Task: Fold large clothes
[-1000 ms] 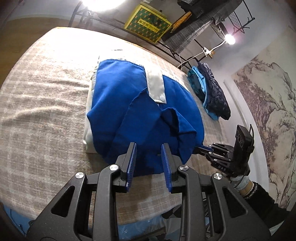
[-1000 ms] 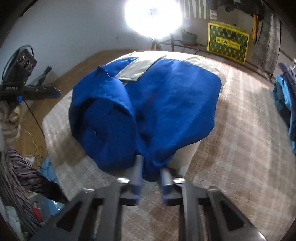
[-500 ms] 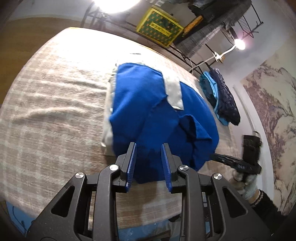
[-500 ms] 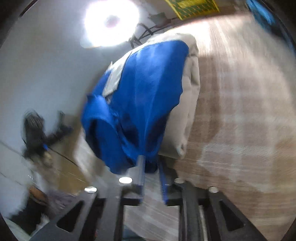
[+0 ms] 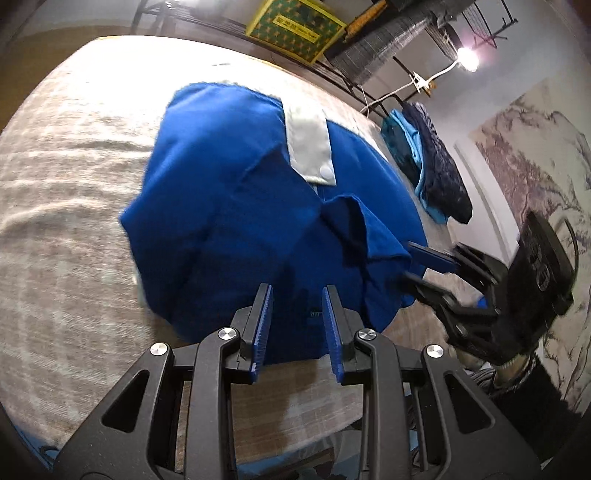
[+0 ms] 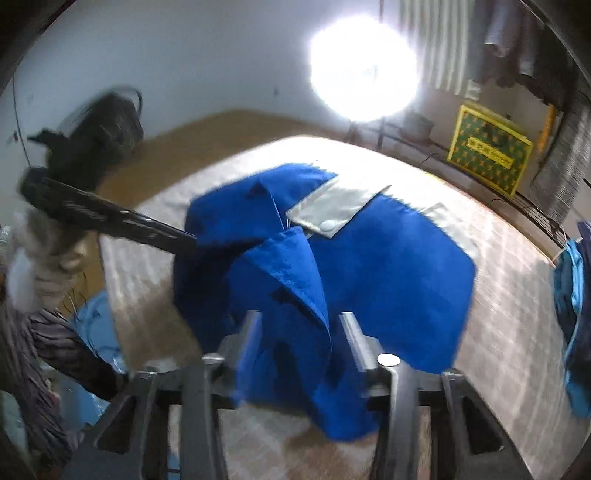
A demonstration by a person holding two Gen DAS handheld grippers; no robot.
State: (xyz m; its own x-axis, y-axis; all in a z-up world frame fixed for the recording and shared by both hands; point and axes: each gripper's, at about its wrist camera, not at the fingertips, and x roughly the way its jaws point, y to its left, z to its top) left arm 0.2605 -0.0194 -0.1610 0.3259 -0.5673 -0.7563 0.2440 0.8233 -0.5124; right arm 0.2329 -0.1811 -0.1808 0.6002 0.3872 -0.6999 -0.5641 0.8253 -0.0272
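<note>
A blue jacket (image 5: 229, 206) with pale grey trim lies folded on the cloth-covered table (image 5: 66, 184). My left gripper (image 5: 296, 291) is at its near hem. The jaws stand a little apart, and the blue cloth shows in the gap with neither pad pressing on it. In the right wrist view the left gripper (image 6: 190, 236) reaches the jacket's (image 6: 388, 280) left edge. My right gripper (image 6: 300, 317) is opening, with a rumpled blue fold loose between its fingers. From the left wrist view, the right gripper (image 5: 406, 260) sits at the jacket's right corner.
A stack of folded dark and teal clothes (image 5: 428, 177) lies on the far right of the table. Behind the table, a yellow-green box (image 5: 295, 27) rests on a metal rack. A bright lamp (image 6: 364, 68) glares there. A person's striped sleeve (image 6: 44, 339) is at the left.
The right gripper was shut on the jacket's hem and its jaws now stand apart. The left gripper moved in until the hem sits between its fingers. The jacket's near side is more rumpled.
</note>
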